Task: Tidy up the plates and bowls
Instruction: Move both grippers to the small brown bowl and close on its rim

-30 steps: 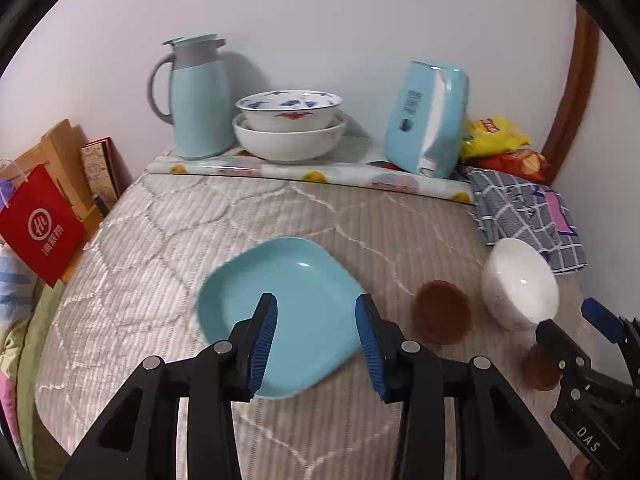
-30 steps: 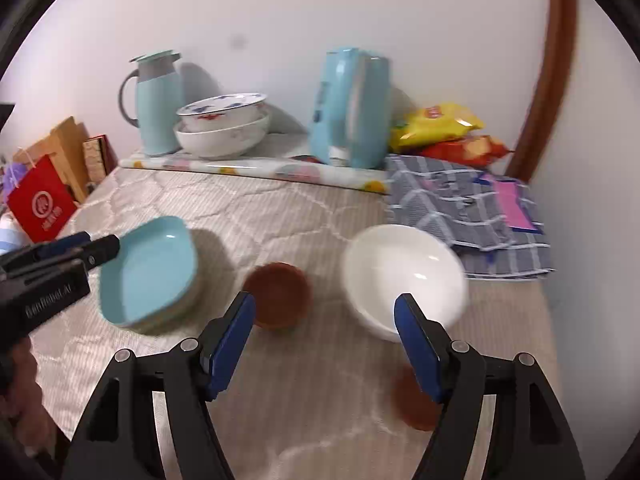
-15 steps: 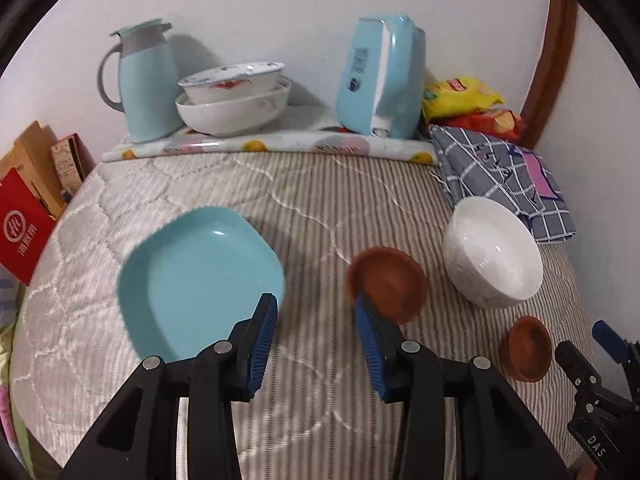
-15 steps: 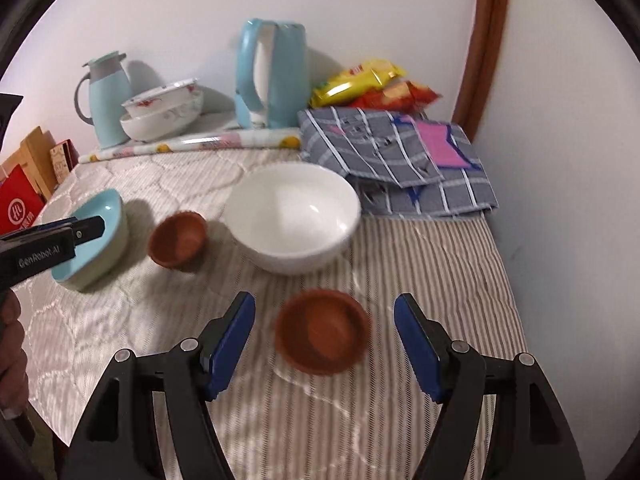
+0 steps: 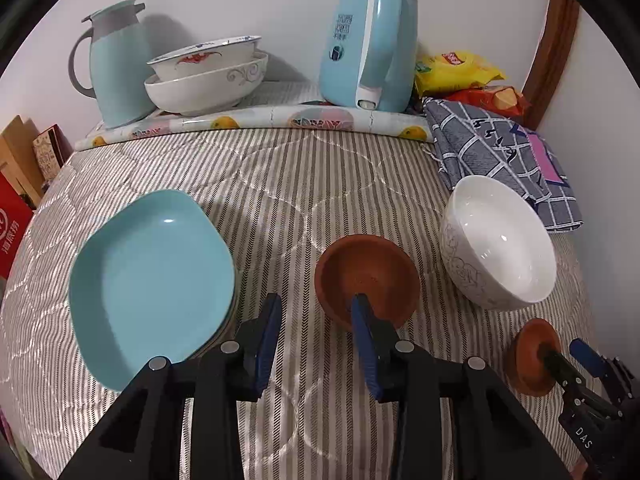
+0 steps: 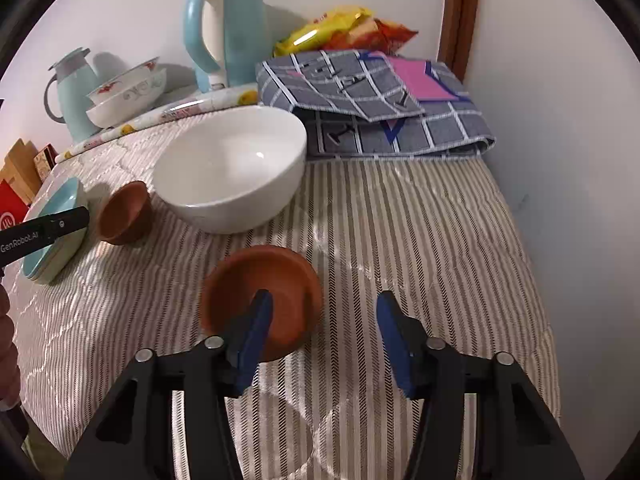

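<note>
On the striped cloth lie a light blue square plate [image 5: 152,280], a brown bowl [image 5: 366,276], a white bowl [image 5: 498,240] and a second brown bowl [image 5: 528,356]. My left gripper [image 5: 316,312] is open; its right finger reaches inside the first brown bowl's near rim, its left finger is outside. My right gripper [image 6: 324,316] is open; its left finger sits inside the second brown bowl [image 6: 264,288], the near rim between the jaws. The white bowl [image 6: 232,168], first brown bowl [image 6: 124,212] and plate [image 6: 56,236] lie beyond.
At the back stand a light blue jug [image 5: 116,64], two stacked patterned bowls [image 5: 208,76], a blue kettle [image 5: 368,40], snack bags [image 5: 460,72] and a folded checked cloth [image 5: 500,156]. A red bag [image 5: 12,224] is at the left edge. A wall is on the right.
Both grippers moved forward and down. The left one shifted right from the blue plate to the first brown bowl; the right one closed in on the second brown bowl.
</note>
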The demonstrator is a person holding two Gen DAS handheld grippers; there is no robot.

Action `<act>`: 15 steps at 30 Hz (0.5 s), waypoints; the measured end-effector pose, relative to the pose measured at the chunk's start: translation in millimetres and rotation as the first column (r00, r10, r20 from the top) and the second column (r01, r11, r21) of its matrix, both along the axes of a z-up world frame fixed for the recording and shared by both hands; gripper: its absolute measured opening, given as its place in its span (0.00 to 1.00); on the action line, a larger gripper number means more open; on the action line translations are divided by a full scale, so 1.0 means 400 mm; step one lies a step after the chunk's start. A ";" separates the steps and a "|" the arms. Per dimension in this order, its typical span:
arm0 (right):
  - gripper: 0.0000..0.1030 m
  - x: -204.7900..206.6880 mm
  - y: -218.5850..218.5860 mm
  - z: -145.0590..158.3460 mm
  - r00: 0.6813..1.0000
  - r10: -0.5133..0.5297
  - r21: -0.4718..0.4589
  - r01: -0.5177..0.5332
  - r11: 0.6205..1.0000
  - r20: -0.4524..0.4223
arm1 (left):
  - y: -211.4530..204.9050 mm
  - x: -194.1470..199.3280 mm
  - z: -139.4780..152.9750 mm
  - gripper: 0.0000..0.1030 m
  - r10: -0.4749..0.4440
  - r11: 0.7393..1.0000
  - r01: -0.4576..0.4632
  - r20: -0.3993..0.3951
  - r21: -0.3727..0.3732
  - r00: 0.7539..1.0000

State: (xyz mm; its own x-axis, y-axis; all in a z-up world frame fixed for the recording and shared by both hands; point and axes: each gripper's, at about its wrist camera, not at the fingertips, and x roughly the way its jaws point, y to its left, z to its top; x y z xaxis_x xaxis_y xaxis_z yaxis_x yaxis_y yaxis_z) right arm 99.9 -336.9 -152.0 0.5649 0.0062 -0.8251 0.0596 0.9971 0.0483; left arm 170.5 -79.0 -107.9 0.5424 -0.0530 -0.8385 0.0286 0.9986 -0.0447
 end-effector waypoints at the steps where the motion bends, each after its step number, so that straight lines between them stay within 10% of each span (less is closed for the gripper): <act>1: 0.48 0.005 -0.004 -0.008 1.000 -0.002 0.006 0.002 1.000 -0.007 | -0.003 0.005 -0.004 0.31 0.001 1.000 -0.001 -0.005 -0.001 1.000; 15: 0.46 0.031 -0.019 -0.074 0.999 -0.019 0.070 0.021 0.997 -0.031 | -0.017 0.060 -0.066 0.19 0.008 1.000 -0.009 -0.056 -0.014 0.998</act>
State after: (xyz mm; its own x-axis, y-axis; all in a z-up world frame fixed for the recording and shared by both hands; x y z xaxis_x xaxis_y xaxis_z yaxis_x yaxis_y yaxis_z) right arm 112.4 -344.6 -181.7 0.5399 0.0533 -0.8400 0.0822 0.9899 0.1157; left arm 194.6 -85.6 -134.3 0.4951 -0.0607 -0.8667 0.0168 0.9980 -0.0603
